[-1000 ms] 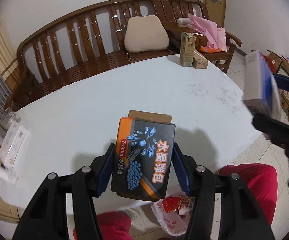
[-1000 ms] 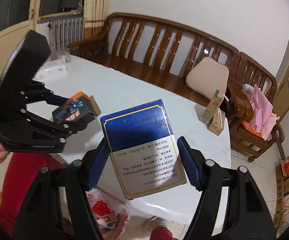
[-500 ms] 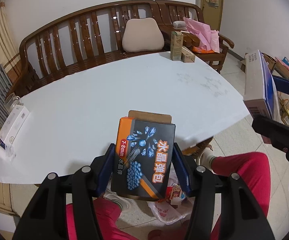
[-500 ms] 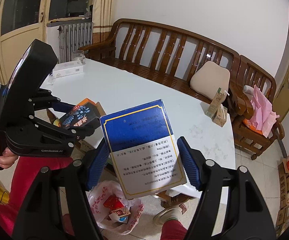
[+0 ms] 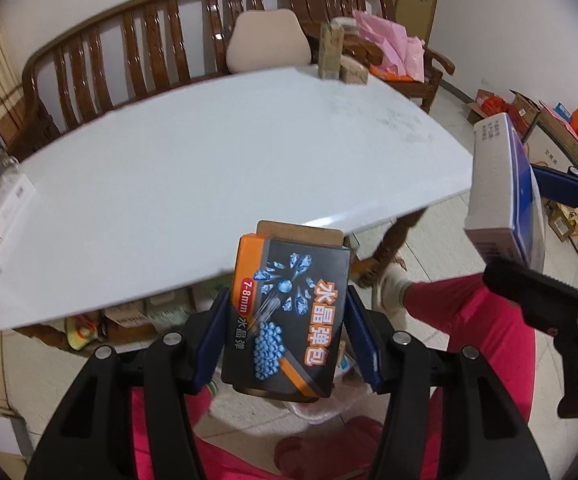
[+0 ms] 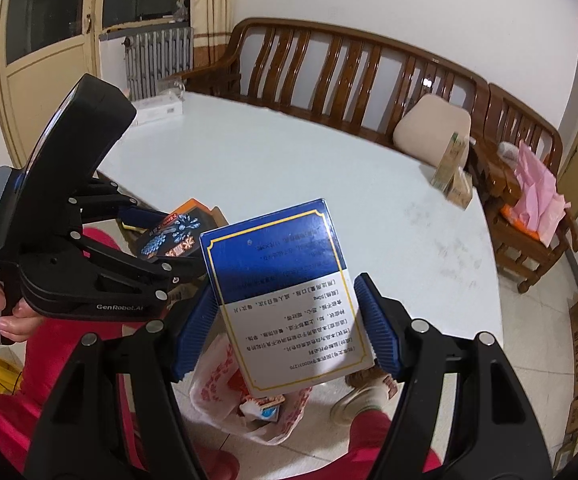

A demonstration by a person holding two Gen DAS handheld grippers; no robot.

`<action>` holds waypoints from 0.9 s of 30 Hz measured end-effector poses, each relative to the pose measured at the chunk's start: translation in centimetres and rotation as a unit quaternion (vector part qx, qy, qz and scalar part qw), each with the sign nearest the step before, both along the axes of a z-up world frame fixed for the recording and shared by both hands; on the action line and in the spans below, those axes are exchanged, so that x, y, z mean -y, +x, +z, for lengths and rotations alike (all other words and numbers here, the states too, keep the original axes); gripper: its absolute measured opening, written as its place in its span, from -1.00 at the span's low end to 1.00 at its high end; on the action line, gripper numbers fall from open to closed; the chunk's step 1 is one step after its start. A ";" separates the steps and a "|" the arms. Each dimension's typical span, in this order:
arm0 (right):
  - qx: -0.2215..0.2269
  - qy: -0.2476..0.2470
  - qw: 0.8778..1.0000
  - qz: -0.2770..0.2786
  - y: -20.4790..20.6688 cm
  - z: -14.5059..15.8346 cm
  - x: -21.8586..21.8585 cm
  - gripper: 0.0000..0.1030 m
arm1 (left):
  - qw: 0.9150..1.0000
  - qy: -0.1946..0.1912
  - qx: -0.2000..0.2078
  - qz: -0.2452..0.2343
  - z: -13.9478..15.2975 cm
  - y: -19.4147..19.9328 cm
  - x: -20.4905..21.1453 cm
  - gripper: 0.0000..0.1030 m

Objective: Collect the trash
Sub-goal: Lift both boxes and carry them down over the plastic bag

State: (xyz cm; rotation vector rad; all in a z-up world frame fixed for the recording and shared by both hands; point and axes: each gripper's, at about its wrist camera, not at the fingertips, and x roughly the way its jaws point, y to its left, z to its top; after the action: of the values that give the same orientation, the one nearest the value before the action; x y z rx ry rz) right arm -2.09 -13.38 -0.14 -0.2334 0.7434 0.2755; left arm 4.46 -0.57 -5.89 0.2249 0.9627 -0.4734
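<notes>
Left gripper [image 5: 287,332] clamps a black-and-orange cardboard box [image 5: 287,316]; right gripper [image 6: 285,328] pinches a blue-and-white carton [image 6: 285,304]: both likely light, stiff, gripped by side faces.

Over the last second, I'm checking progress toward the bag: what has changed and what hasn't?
Both grippers have pulled back off the white table toward the person, so the black-and-orange box and blue-and-white box now hang past its edge, above the floor and the plastic trash bag. Unchanged: left gripper and right gripper stay clamped; cartons remain on the table.
</notes>
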 end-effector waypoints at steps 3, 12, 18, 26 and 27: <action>-0.015 0.002 1.000 -0.002 -0.1 -1.5 -0.1 0.31 | 1.000 0.002 -0.024 -0.008 -2.0 -0.3 0.5 0.06; -0.066 0.012 0.998 -0.020 0.1 -6.6 0.2 0.31 | 0.996 0.009 -0.087 -0.010 -7.2 0.4 1.0 0.06; -0.097 0.010 0.995 -0.028 0.5 -10.2 0.3 0.31 | 0.993 0.020 -0.118 -0.009 -10.1 1.2 1.3 0.06; -0.141 0.011 0.989 -0.039 1.4 -15.4 0.2 0.31 | 0.986 0.033 -0.163 -0.002 -14.7 2.4 1.9 0.06; -0.147 0.010 0.988 -0.040 1.5 -16.1 0.2 0.31 | 0.984 0.033 -0.172 0.000 -15.5 2.6 2.1 0.06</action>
State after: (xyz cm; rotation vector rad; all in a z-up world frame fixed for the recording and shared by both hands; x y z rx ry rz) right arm -0.56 -13.62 -16.27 -0.1449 1.0399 0.2430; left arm 7.09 -2.64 -21.37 0.2066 1.3183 -0.4890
